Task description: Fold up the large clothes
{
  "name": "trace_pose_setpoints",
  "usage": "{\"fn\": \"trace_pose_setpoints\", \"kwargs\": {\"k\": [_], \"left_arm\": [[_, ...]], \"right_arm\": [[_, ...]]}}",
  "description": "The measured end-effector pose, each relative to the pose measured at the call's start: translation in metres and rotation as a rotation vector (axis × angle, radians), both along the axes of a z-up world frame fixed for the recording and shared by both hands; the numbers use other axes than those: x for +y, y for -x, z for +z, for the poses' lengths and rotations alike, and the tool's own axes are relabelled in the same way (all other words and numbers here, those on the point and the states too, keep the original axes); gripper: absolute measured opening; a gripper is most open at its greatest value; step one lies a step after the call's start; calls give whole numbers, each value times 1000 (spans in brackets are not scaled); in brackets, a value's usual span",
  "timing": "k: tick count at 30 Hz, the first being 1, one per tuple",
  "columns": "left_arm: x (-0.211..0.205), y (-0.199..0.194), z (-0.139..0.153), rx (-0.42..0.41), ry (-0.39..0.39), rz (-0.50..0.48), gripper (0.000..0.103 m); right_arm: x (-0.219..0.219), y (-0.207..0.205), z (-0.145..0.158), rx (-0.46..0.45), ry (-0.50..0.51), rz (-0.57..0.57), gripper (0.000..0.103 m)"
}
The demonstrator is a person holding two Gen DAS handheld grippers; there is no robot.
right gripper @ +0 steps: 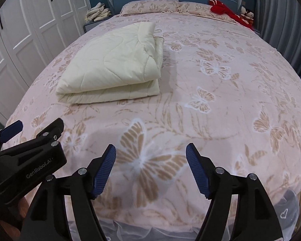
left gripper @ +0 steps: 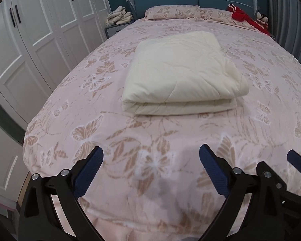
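Folded cream quilt (left gripper: 182,74) lies on the bed (left gripper: 150,140), on the pink butterfly-print cover, centre of the left wrist frame; in the right wrist frame it sits upper left (right gripper: 114,64). Folded in layers, fold edges facing the cameras, top surface flat.

Left tongs (left gripper: 150,168): jaws spread wide, nothing between the blue pads, only bedcover below. They sit bottom centre of frame, well apart from the quilt.

Right tongs (right gripper: 150,168): jaws apart, empty, over a large butterfly print near the foot of the bed. Also well apart from the quilt.

Red garment (left gripper: 244,18) upper right by the pillows (left gripper: 170,12). Pale bundle (left gripper: 118,16) on the nightstand, upper left. White wardrobe (left gripper: 40,30) along the left edge. No containers in view.
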State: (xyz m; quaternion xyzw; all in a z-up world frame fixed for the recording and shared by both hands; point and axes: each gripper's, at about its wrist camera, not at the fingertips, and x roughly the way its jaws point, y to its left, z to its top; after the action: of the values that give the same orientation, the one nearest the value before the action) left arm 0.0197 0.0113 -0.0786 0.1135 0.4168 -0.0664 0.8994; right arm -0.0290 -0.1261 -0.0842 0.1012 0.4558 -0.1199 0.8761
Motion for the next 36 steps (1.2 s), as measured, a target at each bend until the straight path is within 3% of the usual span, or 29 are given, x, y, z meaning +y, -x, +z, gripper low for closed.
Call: {"fn": "trace_pose_setpoints", "kwargs": {"k": [6, 19, 36], "left_arm": [[6, 13, -6, 17, 16, 15, 98], [21, 31, -3, -15, 27, 48, 98], [24, 42, -3, -58, -20, 47, 98]], "right_arm": [[-2, 11, 2, -13, -21, -27, 78], [14, 30, 2, -29, -1, -28, 79], [19, 34, 1, -29, 17, -28, 79]]}}
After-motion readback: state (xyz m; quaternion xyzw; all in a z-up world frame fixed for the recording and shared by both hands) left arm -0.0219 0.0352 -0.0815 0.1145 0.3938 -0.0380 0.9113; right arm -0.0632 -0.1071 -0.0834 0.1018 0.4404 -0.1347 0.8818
